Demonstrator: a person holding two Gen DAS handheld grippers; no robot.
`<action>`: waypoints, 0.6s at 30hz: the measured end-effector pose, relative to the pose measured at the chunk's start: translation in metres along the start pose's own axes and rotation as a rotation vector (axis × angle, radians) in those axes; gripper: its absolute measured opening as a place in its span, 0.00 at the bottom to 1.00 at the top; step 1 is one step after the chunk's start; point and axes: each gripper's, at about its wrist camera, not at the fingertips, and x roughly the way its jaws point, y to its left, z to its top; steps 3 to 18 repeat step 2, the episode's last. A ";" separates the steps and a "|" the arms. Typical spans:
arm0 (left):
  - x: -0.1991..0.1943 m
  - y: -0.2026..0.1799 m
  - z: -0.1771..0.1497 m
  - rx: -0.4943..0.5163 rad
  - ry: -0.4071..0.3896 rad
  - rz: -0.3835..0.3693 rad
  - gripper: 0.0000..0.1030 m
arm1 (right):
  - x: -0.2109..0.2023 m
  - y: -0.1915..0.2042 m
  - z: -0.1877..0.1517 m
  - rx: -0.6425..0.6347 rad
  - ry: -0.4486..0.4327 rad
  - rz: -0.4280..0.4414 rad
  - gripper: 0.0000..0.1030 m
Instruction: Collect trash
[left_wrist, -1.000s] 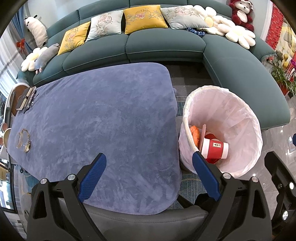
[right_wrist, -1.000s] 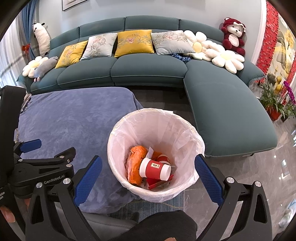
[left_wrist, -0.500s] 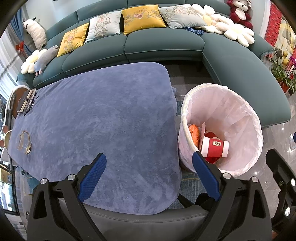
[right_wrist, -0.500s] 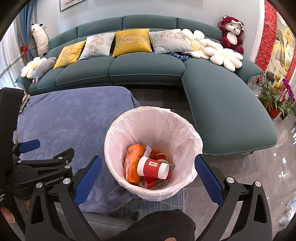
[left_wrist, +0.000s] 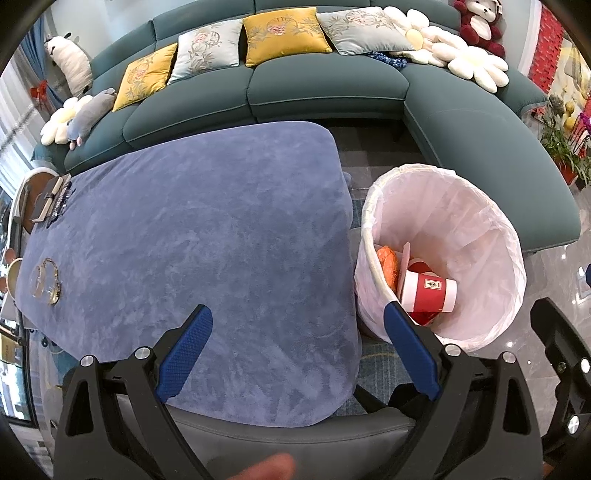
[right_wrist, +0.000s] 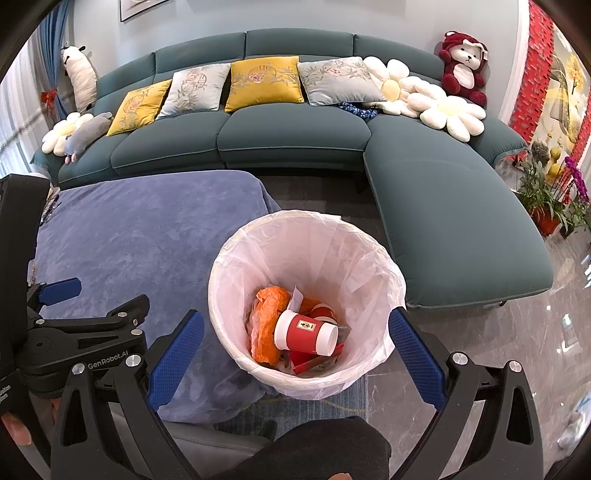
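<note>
Both the left claw (left_wrist: 297, 352) and the right claw (right_wrist: 295, 358) are held wide open and empty. The red cup (right_wrist: 304, 334) and orange wrapper (right_wrist: 266, 321) are contained in the lined bin (right_wrist: 306, 236), positioned beside the blue-covered surface (left_wrist: 192, 229). A teal sofa (right_wrist: 288, 136) is located behind.

a teal sofa (right_wrist: 295, 136) carries yellow and grey cushions (right_wrist: 264, 83), daisy pillows (right_wrist: 448, 110) and a red plush bear (right_wrist: 463, 70); potted plants (right_wrist: 554, 199) stand by its right end.
</note>
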 end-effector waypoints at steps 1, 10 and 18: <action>0.000 0.000 0.000 0.003 0.001 -0.002 0.87 | 0.000 0.000 0.000 0.000 0.001 0.000 0.93; 0.000 0.000 0.000 0.006 0.001 -0.005 0.87 | 0.000 0.000 0.000 0.000 0.002 0.000 0.93; 0.000 0.000 0.000 0.006 0.001 -0.005 0.87 | 0.000 0.000 0.000 0.000 0.002 0.000 0.93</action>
